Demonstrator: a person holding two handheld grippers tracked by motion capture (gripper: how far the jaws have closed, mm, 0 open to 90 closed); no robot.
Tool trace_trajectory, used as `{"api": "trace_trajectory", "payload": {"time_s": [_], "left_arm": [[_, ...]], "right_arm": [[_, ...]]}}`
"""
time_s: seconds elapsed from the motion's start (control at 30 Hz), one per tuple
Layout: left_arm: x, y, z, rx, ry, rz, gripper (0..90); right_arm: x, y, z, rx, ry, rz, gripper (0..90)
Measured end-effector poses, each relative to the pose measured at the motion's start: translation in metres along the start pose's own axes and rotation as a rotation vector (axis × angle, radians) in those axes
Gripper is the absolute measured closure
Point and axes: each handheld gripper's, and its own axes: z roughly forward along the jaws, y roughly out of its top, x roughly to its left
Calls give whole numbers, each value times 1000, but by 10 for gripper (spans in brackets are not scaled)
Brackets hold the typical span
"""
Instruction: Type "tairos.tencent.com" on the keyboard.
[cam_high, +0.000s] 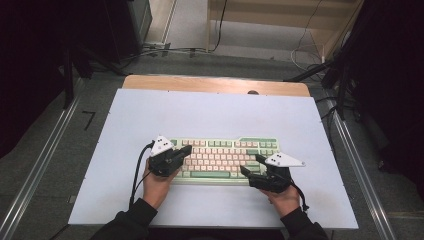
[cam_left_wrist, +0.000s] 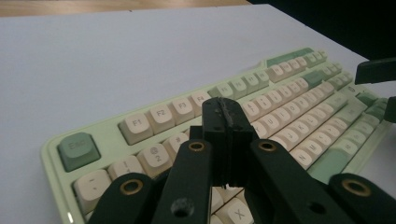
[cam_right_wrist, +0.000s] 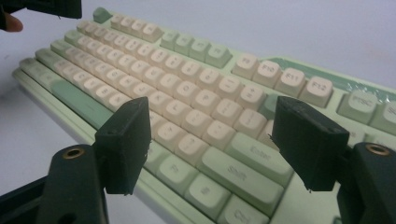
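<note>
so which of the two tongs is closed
The left tongs: its jaws are pressed together over the keyboard. The right tongs stands wide apart.

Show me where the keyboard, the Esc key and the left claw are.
keyboard (cam_high: 220, 159): high view, middle of the key field.
Esc key (cam_left_wrist: 78, 149): left gripper view, top face of the green keycap.
left claw (cam_left_wrist: 227, 122): left gripper view, tips of its shut jaws.

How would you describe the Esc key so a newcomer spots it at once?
On the white table lies a pale green keyboard. At the left end of its top row, as the person faces it, sits the Esc key, alone: dark green, while the F keys beside it are cream.
</note>
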Motion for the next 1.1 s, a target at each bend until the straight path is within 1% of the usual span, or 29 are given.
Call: {"api": "trace_trajectory", "payload": {"time_s": [0.1,0.23,0.33,0.37,0.5,0.6,0.73,0.87,1.1], "left_arm": [[-2,0,4,16,-21,10,900],[-5,0,10,35,-36,29,900],[-7,0,13,45,-40,41,900],[-8,0,14,45,-42,39,900],[-9,1,16,47,-40,43,900],[-11,2,19,50,-36,42,900],[-14,3,26,60,-35,38,900],[-18,4,33,88,-30,43,900],[-19,5,37,95,-28,44,900]], "right_arm": [[-5,-4,-4,-1,6,7,264],[-10,-7,-5,-22,22,12,266],[-10,-6,-4,-31,29,26,266],[-9,-6,-3,-29,32,28,266],[-6,-9,1,-10,37,11,266],[-5,-10,2,-7,38,12,266],[-4,-11,0,-10,32,14,266],[-6,-12,-2,-8,22,26,266],[-9,-14,-5,-8,8,33,267]]}}
